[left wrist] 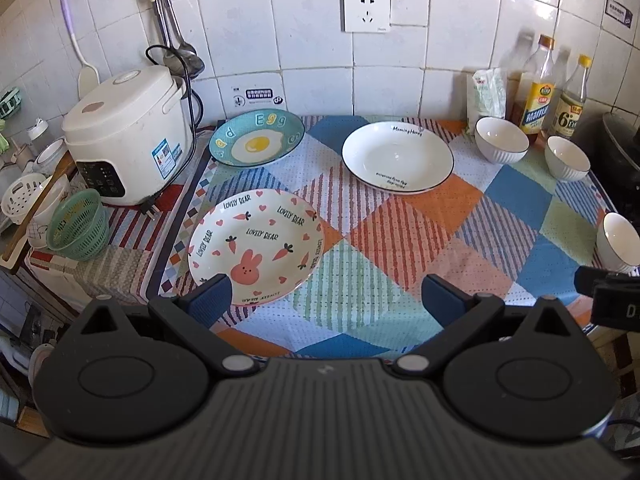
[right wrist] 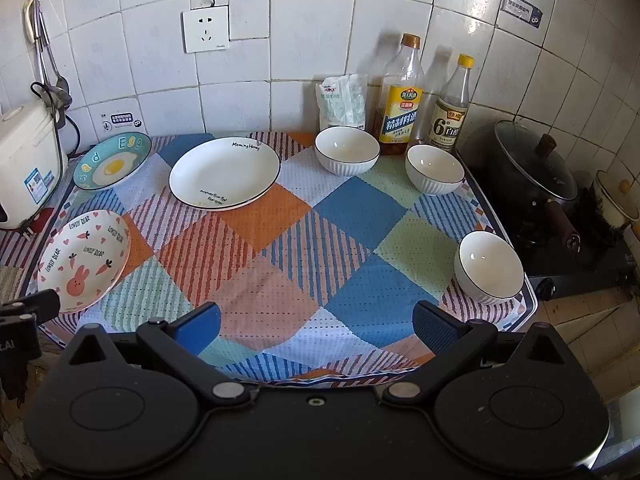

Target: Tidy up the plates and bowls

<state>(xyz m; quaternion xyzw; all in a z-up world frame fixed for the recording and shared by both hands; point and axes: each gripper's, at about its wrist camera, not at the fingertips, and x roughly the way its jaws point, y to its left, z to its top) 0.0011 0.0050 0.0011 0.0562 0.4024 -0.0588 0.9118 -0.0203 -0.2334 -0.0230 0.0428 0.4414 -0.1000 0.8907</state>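
Three plates lie apart on the patchwork cloth (left wrist: 400, 240): a pink rabbit plate (left wrist: 256, 246) (right wrist: 84, 258) at the near left, a teal egg plate (left wrist: 256, 142) (right wrist: 113, 166) behind it, and a plain white plate (left wrist: 397, 157) (right wrist: 224, 172) in the middle back. Three white bowls stand at the right: one by the bottles (left wrist: 501, 140) (right wrist: 346, 150), one beside it (left wrist: 567, 157) (right wrist: 435, 169), one nearer (left wrist: 618, 242) (right wrist: 490, 266). My left gripper (left wrist: 326, 298) is open above the cloth, its left finger over the rabbit plate's near rim. My right gripper (right wrist: 316, 326) hangs open over the cloth's front edge, holding nothing.
A white rice cooker (left wrist: 128, 132) and a green basket (left wrist: 79, 229) stand at the left. Two bottles (right wrist: 402, 96) (right wrist: 450, 110) and a bag (right wrist: 343, 100) line the tiled back wall. A black lidded pot (right wrist: 532, 172) sits on the stove at the right.
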